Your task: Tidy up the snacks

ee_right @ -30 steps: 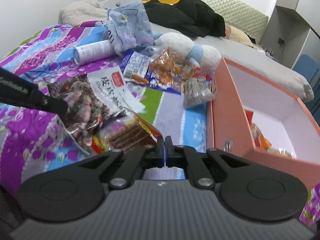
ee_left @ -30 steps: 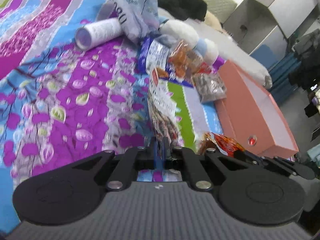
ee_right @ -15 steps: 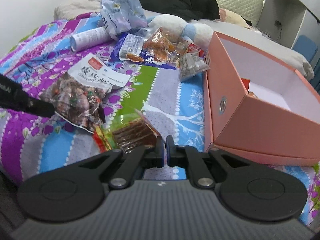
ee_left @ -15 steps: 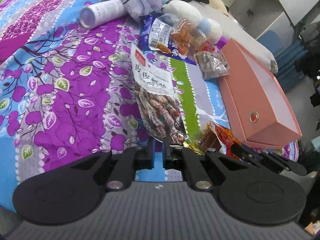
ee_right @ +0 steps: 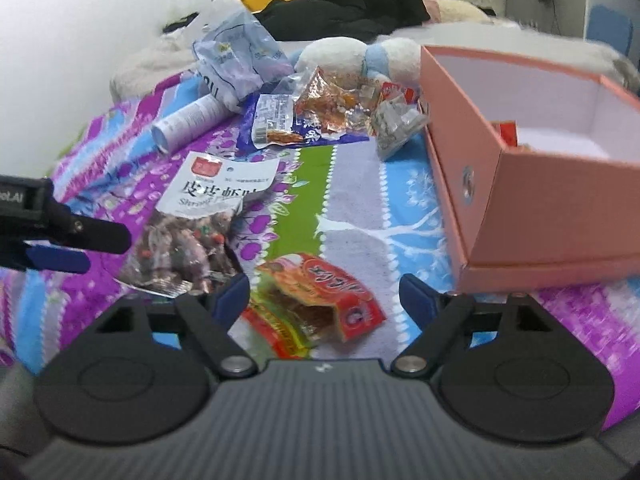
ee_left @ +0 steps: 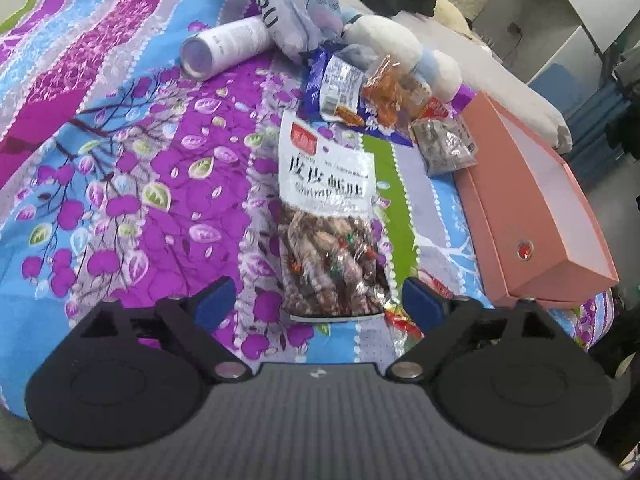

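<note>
Both my claws gape wide and empty: the left gripper over the clear, white-labelled shrimp snack bag, the right gripper over the crumpled red-orange foil snack packet, and either slick wrapper may slip before reaching the open pink cardboard box at two o'clock.

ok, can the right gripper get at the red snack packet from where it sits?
Probably yes. The right gripper is open and the red snack packet lies flat on the bedspread between its fingers, nothing over it. The shrimp bag sits to the left.

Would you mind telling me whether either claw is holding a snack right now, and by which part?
Nothing is held: the left claw is open around the shrimp bag, the right claw open over the red packet.
</note>
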Demonstrator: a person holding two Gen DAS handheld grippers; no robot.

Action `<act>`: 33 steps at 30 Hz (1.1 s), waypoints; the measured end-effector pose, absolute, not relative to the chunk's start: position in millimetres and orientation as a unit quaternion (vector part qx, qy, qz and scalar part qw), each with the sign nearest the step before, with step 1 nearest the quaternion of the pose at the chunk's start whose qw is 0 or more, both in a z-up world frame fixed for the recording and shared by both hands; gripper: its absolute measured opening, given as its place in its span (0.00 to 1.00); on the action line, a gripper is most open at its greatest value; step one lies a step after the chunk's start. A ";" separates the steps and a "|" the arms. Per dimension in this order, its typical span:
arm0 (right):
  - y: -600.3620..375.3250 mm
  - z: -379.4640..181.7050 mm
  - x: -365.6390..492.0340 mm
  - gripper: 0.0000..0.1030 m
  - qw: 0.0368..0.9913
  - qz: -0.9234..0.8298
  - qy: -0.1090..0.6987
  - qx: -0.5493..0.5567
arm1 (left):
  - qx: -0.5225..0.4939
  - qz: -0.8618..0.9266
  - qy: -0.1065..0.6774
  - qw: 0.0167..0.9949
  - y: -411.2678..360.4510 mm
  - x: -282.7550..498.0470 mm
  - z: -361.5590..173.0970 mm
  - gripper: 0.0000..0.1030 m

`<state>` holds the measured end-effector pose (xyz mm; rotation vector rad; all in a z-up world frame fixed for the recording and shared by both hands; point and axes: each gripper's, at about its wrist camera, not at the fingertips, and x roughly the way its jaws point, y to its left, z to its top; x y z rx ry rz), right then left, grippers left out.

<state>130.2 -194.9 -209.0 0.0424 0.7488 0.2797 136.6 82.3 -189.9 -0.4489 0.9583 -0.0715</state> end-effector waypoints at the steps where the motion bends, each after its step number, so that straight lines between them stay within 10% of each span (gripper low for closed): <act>1: -194.6 -211.1 131.8 0.81 0.919 0.137 0.370 0.026 | -0.211 -0.036 0.456 0.864 82.0 138.2 -189.0 0.92; 25: -177.1 -252.9 148.9 0.86 0.910 0.176 0.375 -0.027 | -0.164 -0.034 0.488 0.857 41.1 207.6 -221.6 0.99; 33: -175.8 -248.2 148.8 0.68 0.906 0.191 0.377 -0.032 | -0.140 -0.023 0.492 0.859 23.6 222.8 -232.6 0.99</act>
